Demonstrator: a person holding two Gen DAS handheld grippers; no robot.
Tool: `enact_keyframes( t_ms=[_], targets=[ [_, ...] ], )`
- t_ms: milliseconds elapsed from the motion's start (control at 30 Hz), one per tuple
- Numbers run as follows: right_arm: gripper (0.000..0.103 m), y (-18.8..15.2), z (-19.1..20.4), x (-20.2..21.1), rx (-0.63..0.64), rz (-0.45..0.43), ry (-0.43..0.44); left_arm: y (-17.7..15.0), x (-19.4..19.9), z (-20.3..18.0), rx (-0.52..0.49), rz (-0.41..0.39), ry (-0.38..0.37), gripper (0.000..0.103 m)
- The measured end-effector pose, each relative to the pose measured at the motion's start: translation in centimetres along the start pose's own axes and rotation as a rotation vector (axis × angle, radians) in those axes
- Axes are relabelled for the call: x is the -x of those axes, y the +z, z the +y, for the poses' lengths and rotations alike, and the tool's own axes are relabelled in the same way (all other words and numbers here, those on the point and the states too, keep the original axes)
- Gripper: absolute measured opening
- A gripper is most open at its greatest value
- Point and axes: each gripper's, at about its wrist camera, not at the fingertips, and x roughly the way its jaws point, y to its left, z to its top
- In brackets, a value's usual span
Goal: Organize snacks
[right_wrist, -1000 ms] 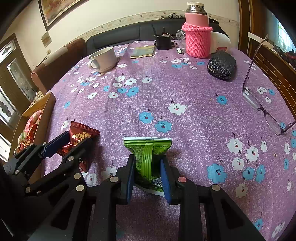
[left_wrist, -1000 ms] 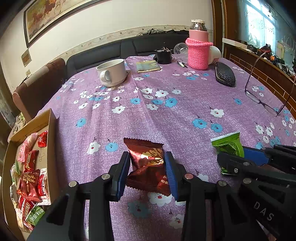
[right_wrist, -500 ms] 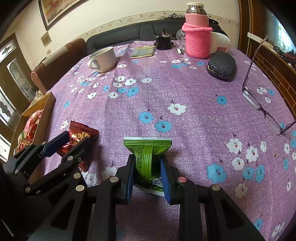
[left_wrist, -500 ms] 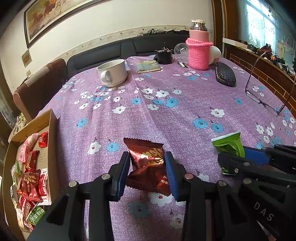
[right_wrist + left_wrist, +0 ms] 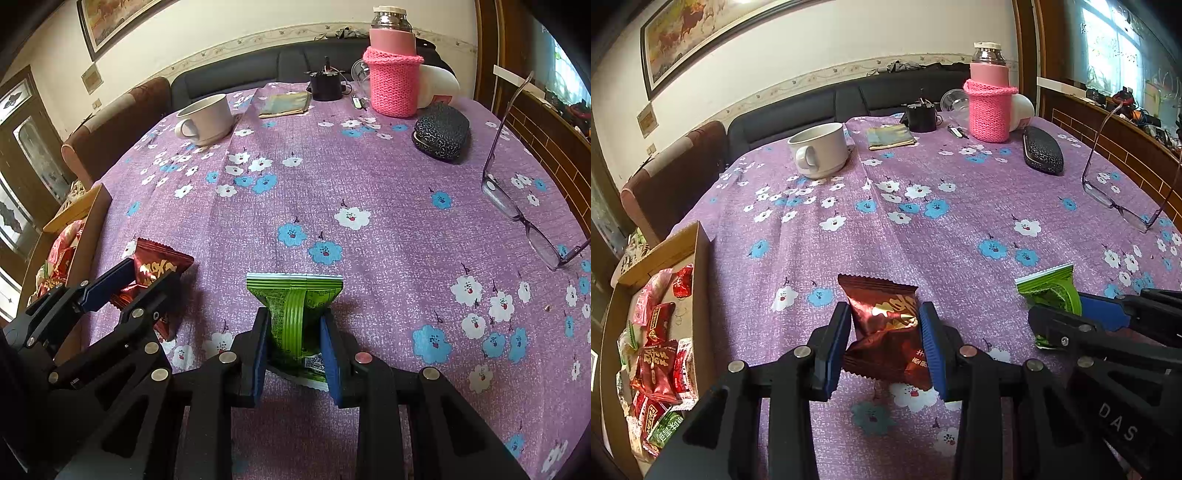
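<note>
Nothing has shifted in the last second — the left gripper (image 5: 883, 334) still pinches the crinkly dark-red foil snack packet (image 5: 886, 332), the right gripper (image 5: 294, 343) the ribbed green snack packet (image 5: 295, 314), both low over the purple flowered tablecloth (image 5: 369, 184); the cardboard snack box (image 5: 701, 266) waits at the left.

Both wrist views face across the tablecloth (image 5: 923, 221).

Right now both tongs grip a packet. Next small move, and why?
Probably lift the left tongs and carry the dark red foil snack packet left toward the open cardboard box, which already holds similar red packets. The right tongs can follow with the green ridged packet.
</note>
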Motion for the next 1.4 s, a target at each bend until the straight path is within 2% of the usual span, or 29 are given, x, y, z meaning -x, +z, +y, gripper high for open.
enact_keyframes(
  t_ms=[1400],
  targets=[
    [0.029,-0.02,-0.05,-0.31,0.003,0.006,0.002,0.09,-0.47,-0.17,-0.008,0.019,-0.013,0.037]
  ],
)
